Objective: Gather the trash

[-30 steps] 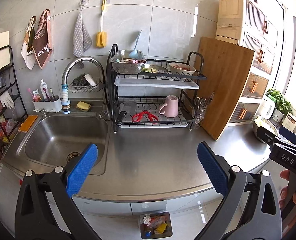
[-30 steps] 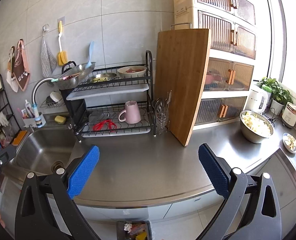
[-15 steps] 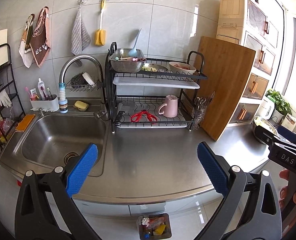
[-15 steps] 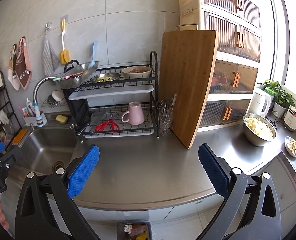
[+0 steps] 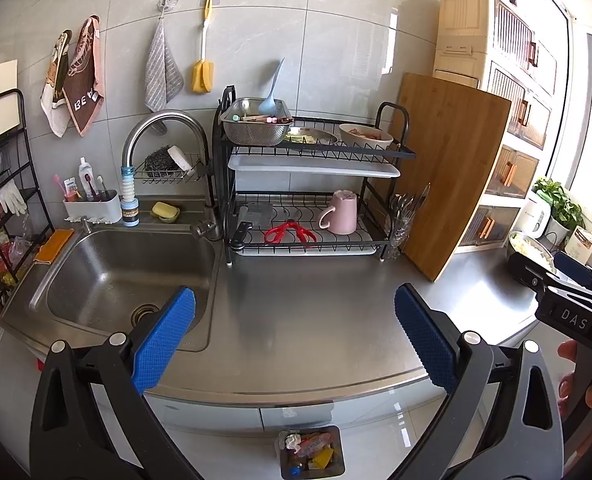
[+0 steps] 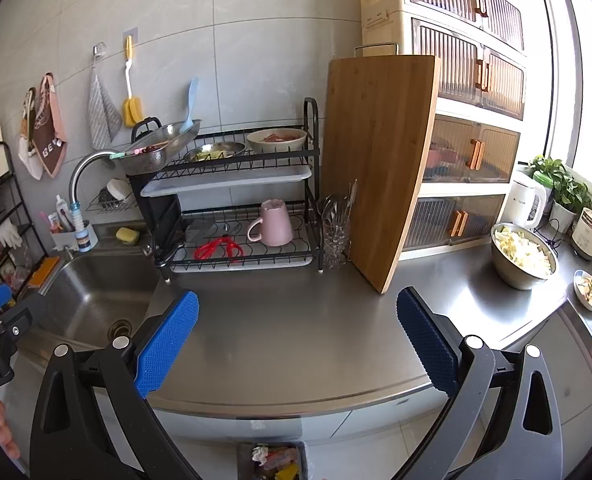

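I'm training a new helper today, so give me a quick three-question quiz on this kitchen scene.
1. True or false: both tongs, left tongs and right tongs, are open and empty.
2. Where is the trash bin? A) in the sink B) on the floor below the counter edge C) on the dish rack
3. What red tool lies beside the pink mug on the lower rack shelf?

Key: 1 true; 2 B; 3 red scissors.
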Demonstrator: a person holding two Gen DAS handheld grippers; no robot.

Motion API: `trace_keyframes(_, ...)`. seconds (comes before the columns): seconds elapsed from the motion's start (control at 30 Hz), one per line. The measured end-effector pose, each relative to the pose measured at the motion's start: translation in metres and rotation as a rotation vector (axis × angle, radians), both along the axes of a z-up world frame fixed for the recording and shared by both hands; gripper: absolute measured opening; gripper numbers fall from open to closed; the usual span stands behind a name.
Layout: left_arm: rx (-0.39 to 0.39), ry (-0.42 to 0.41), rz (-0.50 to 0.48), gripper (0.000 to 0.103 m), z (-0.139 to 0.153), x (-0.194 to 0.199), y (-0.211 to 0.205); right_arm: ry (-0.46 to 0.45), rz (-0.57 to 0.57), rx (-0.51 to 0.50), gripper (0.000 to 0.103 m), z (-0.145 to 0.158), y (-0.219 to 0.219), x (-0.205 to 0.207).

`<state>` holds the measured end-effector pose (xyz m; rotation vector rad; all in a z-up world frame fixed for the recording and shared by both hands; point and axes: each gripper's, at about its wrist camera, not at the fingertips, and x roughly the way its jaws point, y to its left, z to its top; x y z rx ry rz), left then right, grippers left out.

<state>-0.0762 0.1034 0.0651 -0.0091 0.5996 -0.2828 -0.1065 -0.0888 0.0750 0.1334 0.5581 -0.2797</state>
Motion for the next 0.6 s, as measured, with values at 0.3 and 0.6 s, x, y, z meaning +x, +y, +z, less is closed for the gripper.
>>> trace_keyframes(0.3,0.003,-0.004,-0.005,0.095,0.0018,-0.0032,0.0001,-0.01,0.002,0.023,0.1,0.0027,-0.0008,-0.0042)
trace_keyframes(0.6,0.005,-0.003,-0.006,0.095,0.0017,-0.0051,0.0007,-0.008,0.004,0.015,0.1,0.0029,0.0007,-0.0066)
